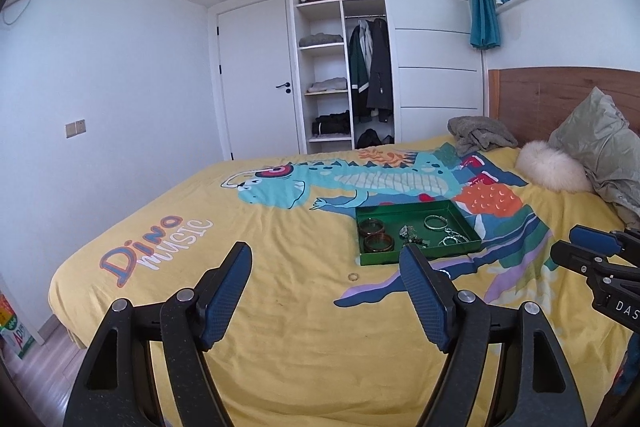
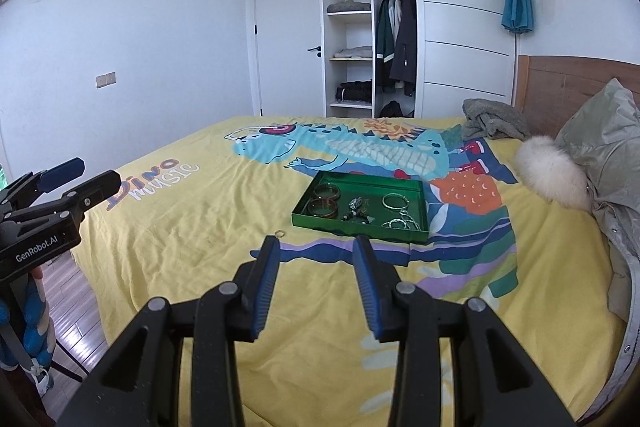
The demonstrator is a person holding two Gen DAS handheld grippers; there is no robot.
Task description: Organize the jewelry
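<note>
1. A bedroom: a bed under a yellow dinosaur duvet (image 2: 180, 227), an open wardrobe (image 2: 368, 15) and a white door on the far wall, a wooden headboard with a grey-green pillow (image 2: 608, 135) and a white fluffy cushion (image 2: 548, 171) at the right.

2. A shallow green tray (image 2: 360, 229) sits on the duvet toward the headboard side of the bed's middle. Inside it: two amber bangles (image 2: 324, 201) at the left end, a small dark cluster of pieces (image 2: 358, 211) in the middle, silver bangles (image 2: 396, 203) and chain-like silver pieces at the right end.

3. One small gold ring (image 2: 280, 233) lies loose on the duvet, just outside the tray's near left corner, apart from it.

4. The left gripper (image 1: 326, 259) hovers above the duvet with fingers spread wide, holding nothing. The right gripper (image 2: 316, 247) hovers likewise, fingers parted and empty, though less widely.

5. Judgement: the ring is probably the remaining piece to go into the tray. It lies ahead of both tools; in the left view it sits almost centred between the spread fingers, in the right view just beyond the left fingertip. Either could reach; the left looks better aligned.
</note>
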